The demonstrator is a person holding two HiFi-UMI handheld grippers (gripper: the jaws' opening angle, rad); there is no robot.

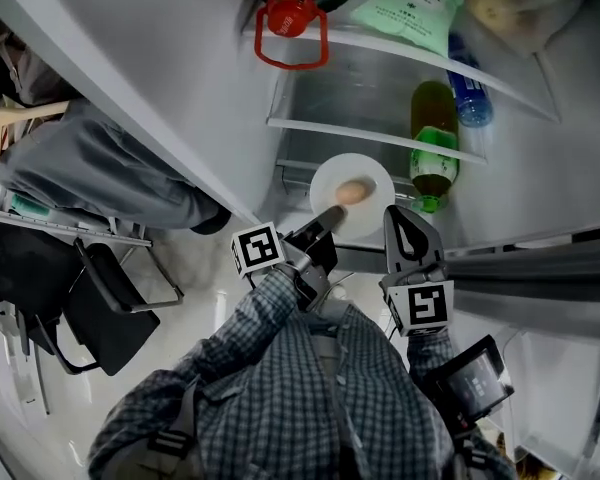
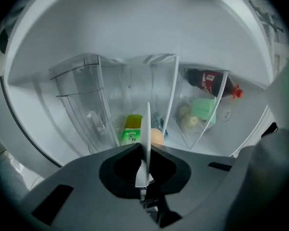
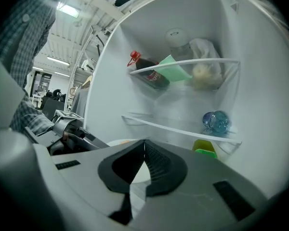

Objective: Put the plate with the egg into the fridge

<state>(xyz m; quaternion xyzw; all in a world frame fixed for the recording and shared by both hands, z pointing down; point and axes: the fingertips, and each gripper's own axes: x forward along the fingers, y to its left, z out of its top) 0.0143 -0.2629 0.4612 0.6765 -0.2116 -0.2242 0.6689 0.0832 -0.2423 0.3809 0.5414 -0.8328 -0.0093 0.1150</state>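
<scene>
- A round white plate (image 1: 330,180) carrying a smooth tan egg (image 1: 352,193) is being pinched at its rim by the left gripper (image 1: 325,220), at the open fridge (image 1: 540,168), near clear shelves (image 1: 370,133).
- The right gripper (image 1: 405,223) is being held closed and empty, just right.

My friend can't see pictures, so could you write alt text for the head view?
Seen from above, a person in a checked shirt holds a white plate with an egg at an open fridge, its rim pinched between the fingers of the left gripper. The right gripper hangs beside it, shut and empty. A green bottle sits inside the fridge.
</scene>
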